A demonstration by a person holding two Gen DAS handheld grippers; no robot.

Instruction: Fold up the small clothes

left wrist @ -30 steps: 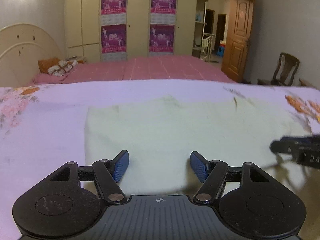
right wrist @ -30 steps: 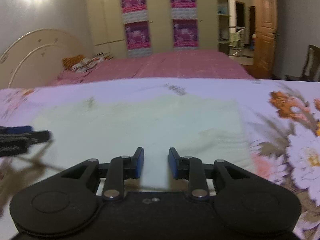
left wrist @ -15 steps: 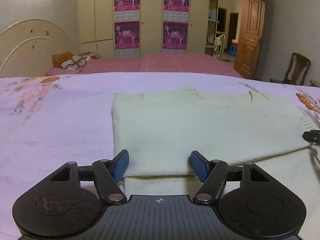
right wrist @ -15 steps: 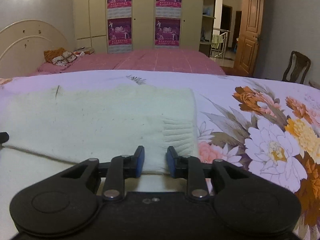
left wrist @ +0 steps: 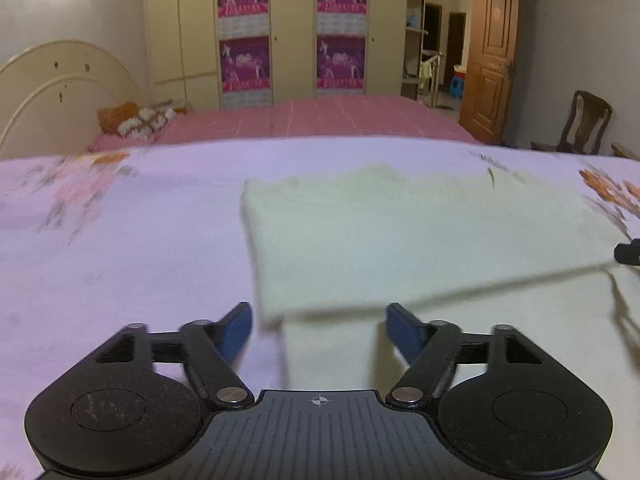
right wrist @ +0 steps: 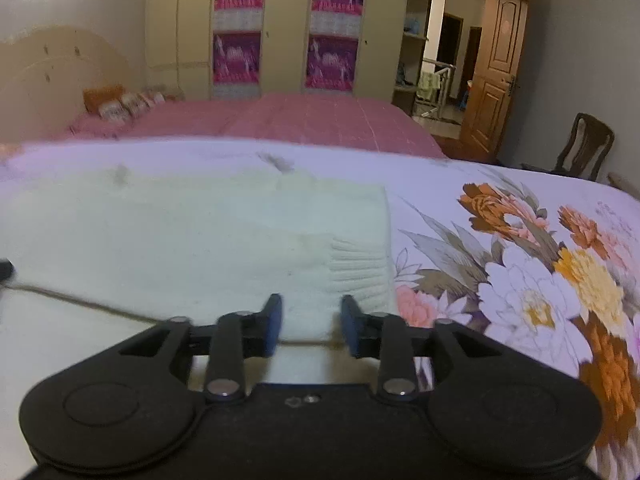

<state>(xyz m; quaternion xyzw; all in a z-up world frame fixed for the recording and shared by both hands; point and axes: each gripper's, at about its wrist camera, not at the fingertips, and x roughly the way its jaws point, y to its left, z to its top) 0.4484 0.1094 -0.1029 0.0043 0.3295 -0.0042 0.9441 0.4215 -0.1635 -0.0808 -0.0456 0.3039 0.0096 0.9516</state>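
Left tool [left wrist: 318, 330]: jaws wide apart, just been opening, nothing clamped. Near-left corner of the folded-over top layer [left wrist: 400, 240] sits just ahead between the blue pads [left wrist: 236, 330], no pad pressing on it.

Right tool [right wrist: 311, 326]: jaws apart at a narrower gap, just been opening too. Ribbed hem [right wrist: 360, 276] of the same top layer lies right ahead of the pads, free of them. Looks released.

Garment: pale cream knit [right wrist: 180, 232], flat on the floral bedsheet [left wrist: 120, 248]. 1 fold apparently laid: upper layer doubled over a lower layer [left wrist: 500, 340] that reaches nearer to both tools. Fold edge runs across between the 2 tools, slightly raised with a shadow under it in the left view. Right tool tip just visible at the far right edge of the left view; left tool tip at the left edge of the right view.

Progress, judged: first fold down, both corners let go. Left to do: probably another fold to make it compact, maybe smoothing the raised edge. Motion blur limits detail.

Beyond the garment: bare sheet, then a pink bed [left wrist: 320, 120] and wardrobe [left wrist: 280, 28], not involved.
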